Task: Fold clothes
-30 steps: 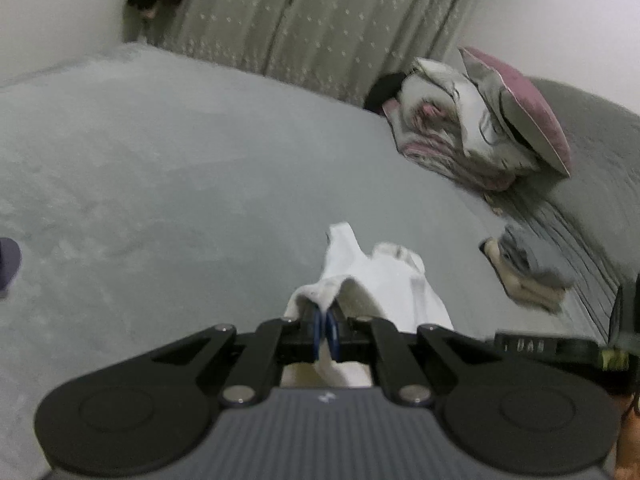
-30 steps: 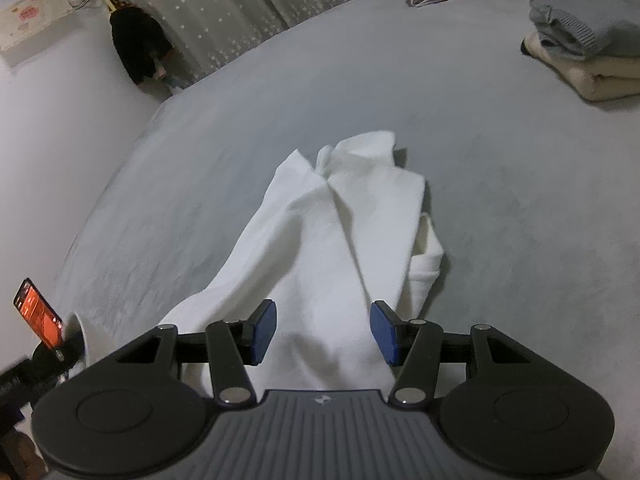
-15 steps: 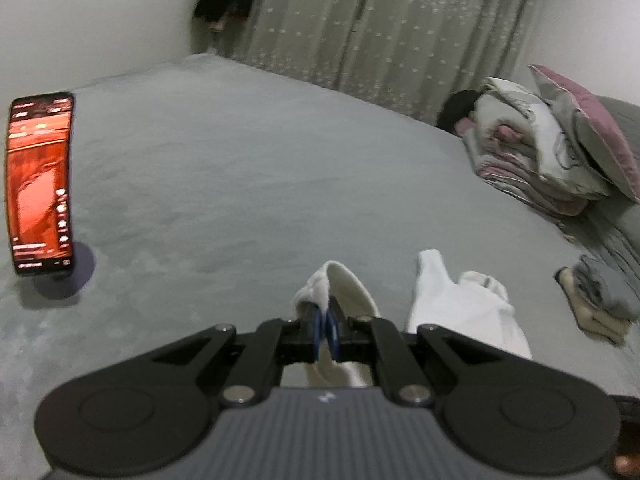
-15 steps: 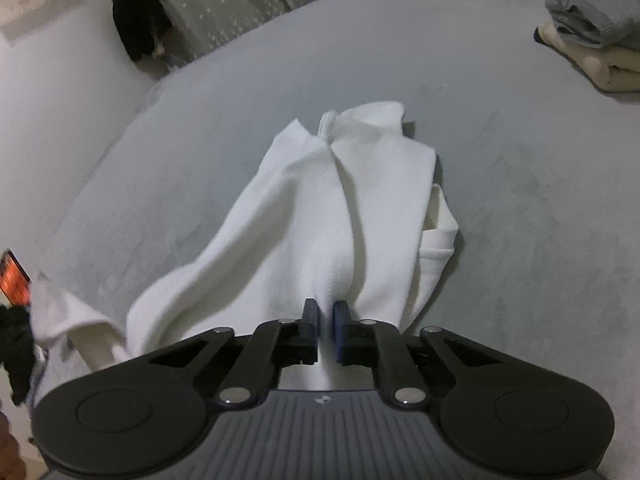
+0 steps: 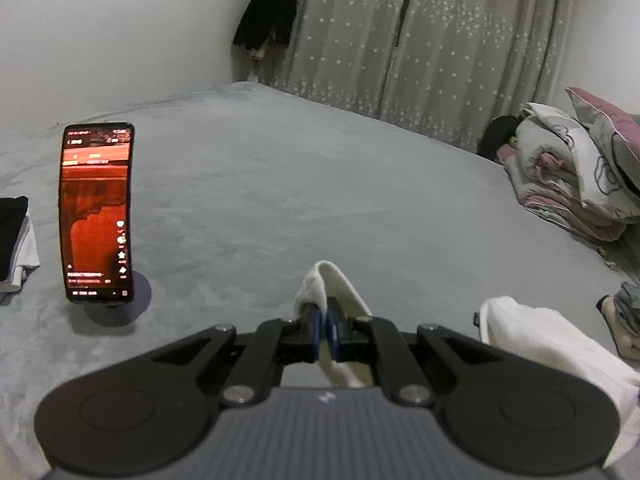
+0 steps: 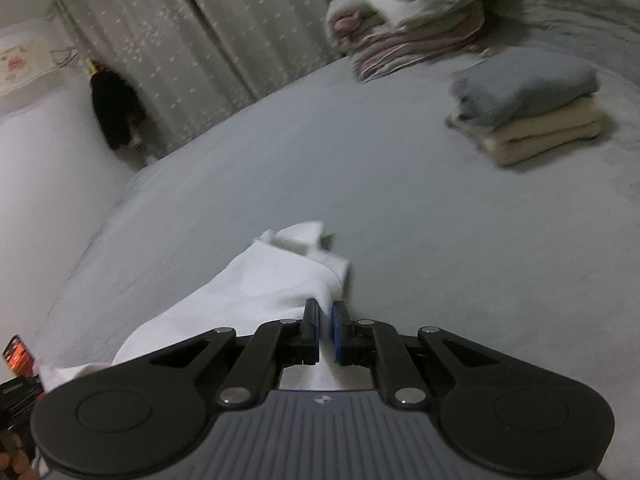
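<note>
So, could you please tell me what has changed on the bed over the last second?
The right hand-held gripper, open over the white garment a second ago, has shut on a fold of it and begun drawing it up and along the grey bed. The left hand-held gripper stayed clamped on another part and swung towards the phone. The folded stack is untouched.

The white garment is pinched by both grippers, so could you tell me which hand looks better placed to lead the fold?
Probably the right gripper: most of the white garment lies beside it. The left gripper clamps only a small end.
</note>
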`<state>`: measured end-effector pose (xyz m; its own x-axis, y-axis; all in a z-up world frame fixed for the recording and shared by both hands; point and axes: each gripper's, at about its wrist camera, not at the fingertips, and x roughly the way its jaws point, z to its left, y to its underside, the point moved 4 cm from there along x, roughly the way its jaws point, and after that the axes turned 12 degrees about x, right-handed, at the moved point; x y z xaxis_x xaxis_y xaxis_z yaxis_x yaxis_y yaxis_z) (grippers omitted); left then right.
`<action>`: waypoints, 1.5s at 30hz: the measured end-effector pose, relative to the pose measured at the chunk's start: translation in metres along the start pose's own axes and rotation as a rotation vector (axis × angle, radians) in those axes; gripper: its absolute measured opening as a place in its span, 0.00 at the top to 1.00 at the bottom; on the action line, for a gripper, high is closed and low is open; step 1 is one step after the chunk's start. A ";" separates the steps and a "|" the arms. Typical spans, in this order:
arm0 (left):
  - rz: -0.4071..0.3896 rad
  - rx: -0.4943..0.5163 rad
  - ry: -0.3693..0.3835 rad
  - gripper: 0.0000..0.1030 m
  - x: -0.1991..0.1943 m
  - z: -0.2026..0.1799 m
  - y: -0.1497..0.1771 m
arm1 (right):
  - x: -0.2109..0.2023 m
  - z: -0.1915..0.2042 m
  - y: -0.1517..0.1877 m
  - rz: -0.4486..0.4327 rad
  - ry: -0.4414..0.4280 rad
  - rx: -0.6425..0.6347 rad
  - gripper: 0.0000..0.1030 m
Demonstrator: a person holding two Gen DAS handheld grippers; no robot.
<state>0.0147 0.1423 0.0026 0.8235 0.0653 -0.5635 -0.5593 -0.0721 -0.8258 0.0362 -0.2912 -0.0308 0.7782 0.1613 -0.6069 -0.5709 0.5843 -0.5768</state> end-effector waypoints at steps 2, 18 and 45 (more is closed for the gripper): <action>0.001 0.004 -0.026 0.96 0.001 0.001 -0.002 | -0.005 -0.010 -0.004 -0.016 0.031 0.008 0.91; 0.193 0.050 -0.105 0.96 0.026 0.027 0.029 | 0.006 -0.101 -0.014 0.001 0.327 0.033 0.92; 0.330 0.062 0.533 0.39 0.026 -0.115 0.046 | -0.019 0.017 0.014 0.021 -0.031 -0.156 0.47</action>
<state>0.0216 0.0257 -0.0477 0.5315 -0.4564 -0.7136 -0.7834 0.0554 -0.6190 0.0183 -0.2725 -0.0177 0.7719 0.1978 -0.6041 -0.6190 0.4502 -0.6436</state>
